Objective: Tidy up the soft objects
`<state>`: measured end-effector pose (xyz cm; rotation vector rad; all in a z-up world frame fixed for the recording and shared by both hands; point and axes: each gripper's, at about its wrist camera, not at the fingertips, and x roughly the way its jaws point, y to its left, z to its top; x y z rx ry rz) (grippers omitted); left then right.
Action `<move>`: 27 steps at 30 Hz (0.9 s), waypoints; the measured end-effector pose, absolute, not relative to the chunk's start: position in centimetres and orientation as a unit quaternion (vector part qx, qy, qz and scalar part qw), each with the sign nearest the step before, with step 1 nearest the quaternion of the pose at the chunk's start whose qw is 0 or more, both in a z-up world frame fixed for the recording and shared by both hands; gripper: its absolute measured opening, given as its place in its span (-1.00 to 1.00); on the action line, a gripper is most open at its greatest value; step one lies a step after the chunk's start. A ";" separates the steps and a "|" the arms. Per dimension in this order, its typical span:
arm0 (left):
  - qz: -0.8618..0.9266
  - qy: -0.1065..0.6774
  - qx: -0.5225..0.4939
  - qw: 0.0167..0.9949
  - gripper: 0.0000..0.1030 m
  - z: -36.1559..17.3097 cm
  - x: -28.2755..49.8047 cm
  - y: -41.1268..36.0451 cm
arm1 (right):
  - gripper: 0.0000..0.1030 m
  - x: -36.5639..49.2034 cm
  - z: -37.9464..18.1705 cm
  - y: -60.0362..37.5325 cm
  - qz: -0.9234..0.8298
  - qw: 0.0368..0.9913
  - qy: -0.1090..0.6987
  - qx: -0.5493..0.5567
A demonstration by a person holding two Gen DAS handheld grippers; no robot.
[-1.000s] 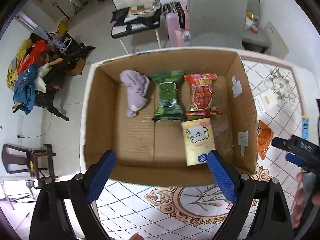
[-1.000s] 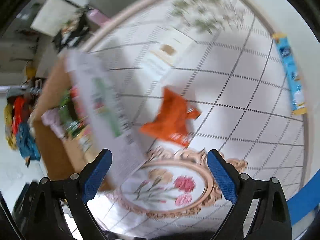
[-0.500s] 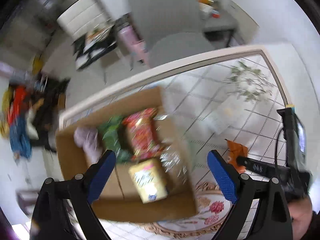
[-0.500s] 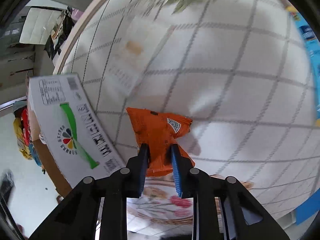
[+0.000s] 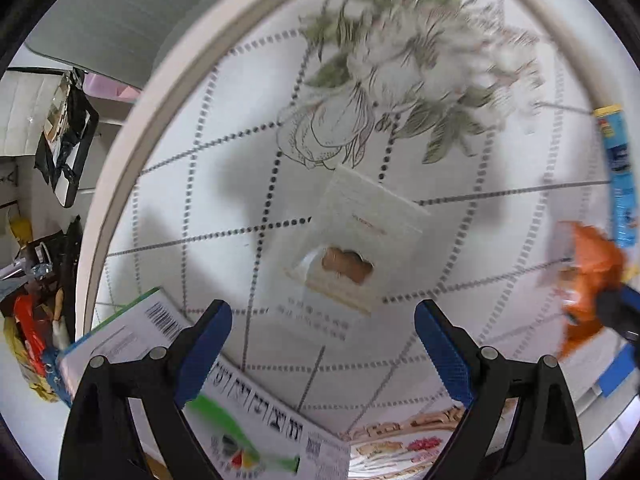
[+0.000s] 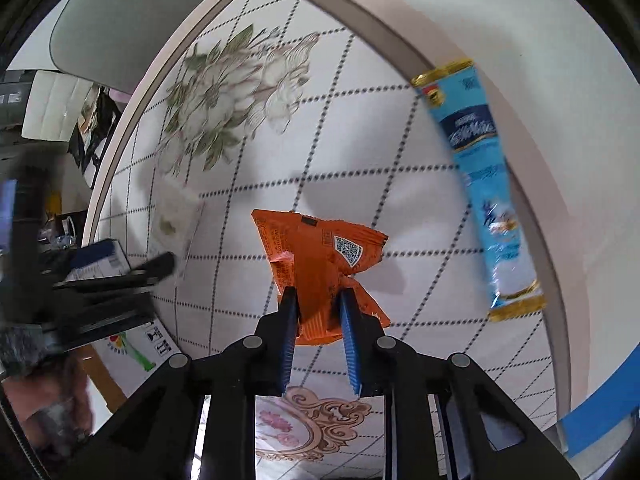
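Here the right gripper [image 6: 318, 312] is grasping the orange packet [image 6: 320, 256], its fingers [image 6: 289, 320] having just been closing on the packet's crumpled near end, so that the packet is sticking out forward from the fingers, its long axis running roughly along the line they point and its far end, the one with the printed code square, leaning toward the blue packet [image 6: 482, 184]. Whether the orange packet is clear of the worktop [image 6: 400, 208] or only resting on it, I cannot tell, though a shadow is falling behind it. The left gripper [image 5: 322, 344] is hanging released and empty, its fingers [image 5: 204, 348] standing wide, with the white packet [image 5: 360, 240] lying flat on the worktop just ahead of them and roughly centred between them. That packet is lying askew, its long axis running from the lower end near the fingers up toward the flower print [image 5: 404, 68], so the fingers are probably spanning its shorter side, which looks right for a pinch. The left gripper is plainly the nearer one to the white packet; the blue one is lying near the far rim, its long axis following that rim, closer to the right side. The box [image 5: 260, 420] is showing only its printed flap beneath the left fingers, so the orange packet is likely needing a carry back across toward that side.
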<state>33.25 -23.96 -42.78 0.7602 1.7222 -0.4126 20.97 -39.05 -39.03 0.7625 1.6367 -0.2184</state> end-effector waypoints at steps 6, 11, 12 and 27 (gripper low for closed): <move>-0.189 0.754 0.300 0.553 0.39 -45.0 33.1 -24.2 | -0.57 22.0 -38.6 -39.7 -0.084 0.618 0.711 0.324; -0.185 0.757 0.266 0.567 0.14 -44.3 33.1 -23.4 | -0.57 22.4 -37.6 -39.1 -0.073 0.626 0.711 0.312; -0.180 0.755 0.261 0.575 0.14 -44.0 33.0 -23.1 | -0.58 22.4 -37.4 -39.1 -0.072 0.628 0.711 0.308; -0.200 0.704 0.094 0.675 -0.66 -29.5 30.4 -15.9 | -0.61 22.4 -28.3 -34.4 -0.023 0.691 0.682 0.240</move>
